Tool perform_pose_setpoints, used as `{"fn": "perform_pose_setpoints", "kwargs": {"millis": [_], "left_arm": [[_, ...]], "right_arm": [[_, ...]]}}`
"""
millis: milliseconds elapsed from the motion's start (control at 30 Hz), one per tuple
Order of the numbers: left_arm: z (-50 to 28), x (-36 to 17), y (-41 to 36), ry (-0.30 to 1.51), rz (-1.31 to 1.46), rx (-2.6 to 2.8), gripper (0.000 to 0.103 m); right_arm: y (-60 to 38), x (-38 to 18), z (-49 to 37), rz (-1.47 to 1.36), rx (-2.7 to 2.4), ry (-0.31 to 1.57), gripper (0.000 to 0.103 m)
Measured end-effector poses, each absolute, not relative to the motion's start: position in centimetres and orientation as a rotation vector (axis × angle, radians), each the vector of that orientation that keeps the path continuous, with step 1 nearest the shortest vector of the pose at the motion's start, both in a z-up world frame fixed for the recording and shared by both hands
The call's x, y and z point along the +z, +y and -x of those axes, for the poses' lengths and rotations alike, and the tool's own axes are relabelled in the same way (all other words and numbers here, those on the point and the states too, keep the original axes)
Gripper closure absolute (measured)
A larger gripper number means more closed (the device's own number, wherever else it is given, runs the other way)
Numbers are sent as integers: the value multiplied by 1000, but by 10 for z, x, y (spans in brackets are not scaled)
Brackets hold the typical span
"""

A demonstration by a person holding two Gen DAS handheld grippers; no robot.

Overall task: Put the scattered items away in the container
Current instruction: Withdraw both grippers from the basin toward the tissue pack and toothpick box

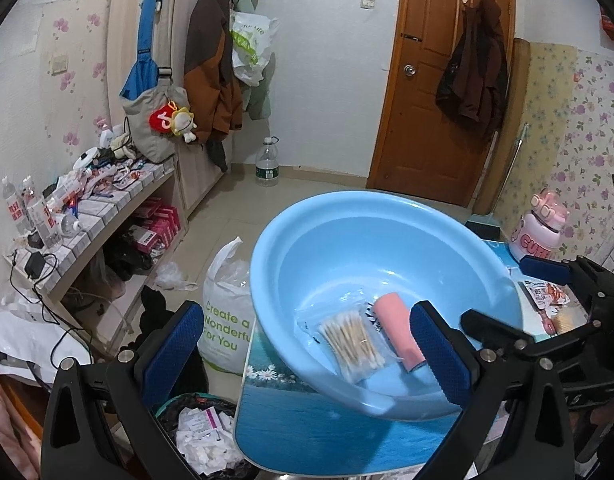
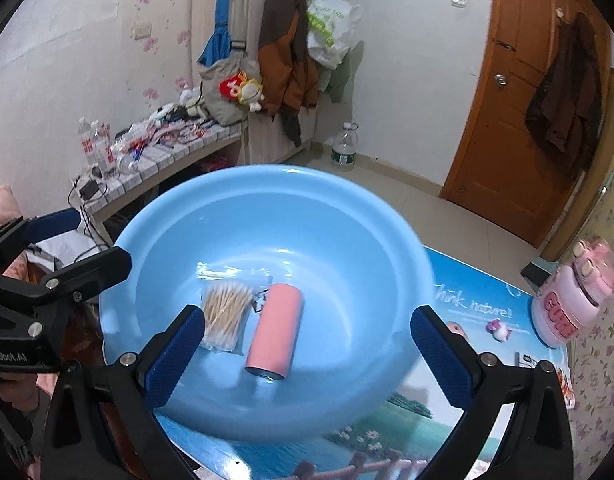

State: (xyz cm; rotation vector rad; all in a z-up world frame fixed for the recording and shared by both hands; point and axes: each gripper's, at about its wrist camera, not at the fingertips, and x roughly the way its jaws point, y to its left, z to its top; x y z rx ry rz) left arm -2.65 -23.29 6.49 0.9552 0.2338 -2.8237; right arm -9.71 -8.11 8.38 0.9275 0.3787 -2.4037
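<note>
while right hand-held gripper gapes over basin | tilted downward, seemingly empty

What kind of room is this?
Probably a lived-in room in someone's home: coats hang on the wall, a wooden door stands shut, and a blue basin sits on a small table.

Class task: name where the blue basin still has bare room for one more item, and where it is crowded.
The blue basin is bare on its far floor and on its right side, right of the pink cylinder. It is crowded near-left, where the cotton swab bag lies beside the cylinder. The right gripper stands open above.
</note>
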Motion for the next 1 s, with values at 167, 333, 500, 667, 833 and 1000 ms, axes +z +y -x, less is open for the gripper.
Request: {"fn": "perform_pose_setpoints", "kwargs": {"millis": [167,333,500,667,833,1000], "left_arm": [[20,72,-221,209,-943,-2835,0],[18,76,-204,193,-941,-2849,0],[17,79,-184,166,-956,-2860,0],[15,80,-161,146,-965,-2878,0],[14,80,-136,107,-990,-2902,0],[11,77,-113,76,-1014,-2929,0]], "right_arm": [[-51,92,92,-909,-2471,286,0],[-22,95,87,-916,-2508,232,0],[-2,96,77,-911,-2540,209,0],[18,94,70,-937,-2584,171,0],[49,92,56,-943,-2614,125,0],[84,83,49,-949,-2679,68,0]]}}
